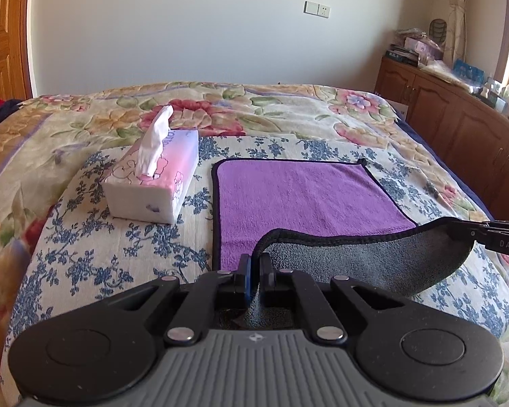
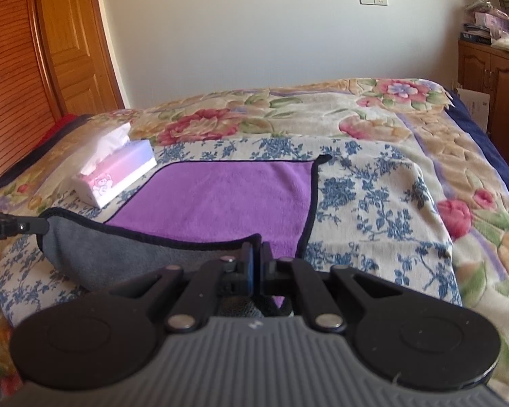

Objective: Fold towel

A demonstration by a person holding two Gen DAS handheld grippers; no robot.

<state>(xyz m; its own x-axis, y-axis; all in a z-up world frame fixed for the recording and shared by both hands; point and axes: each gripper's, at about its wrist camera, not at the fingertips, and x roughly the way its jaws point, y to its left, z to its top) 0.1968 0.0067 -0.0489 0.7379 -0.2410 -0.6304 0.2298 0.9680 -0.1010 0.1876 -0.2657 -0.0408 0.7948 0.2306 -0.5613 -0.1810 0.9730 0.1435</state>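
Gripping the near edge of the towel [image 1: 302, 196], the left claw [image 1: 254, 264] has its jaws closed on the black-trimmed hem at one near corner; the right claw [image 2: 257, 254] is likewise clamped on the other near corner, its tip also visible at the right margin of the left wrist view [image 1: 458, 229]; between the two, the lifted edge sags and shows the towel's grey underside, while the purple upper face lies flat on a blue-flowered quilt [image 1: 125, 237] spread over the bed [image 1: 288, 108]; a tissue box [image 1: 152, 183], with a tissue standing up from its slot, sits just beside the towel's left edge; a wooden cabinet [image 1: 458, 129] stands beyond the bed's right side.
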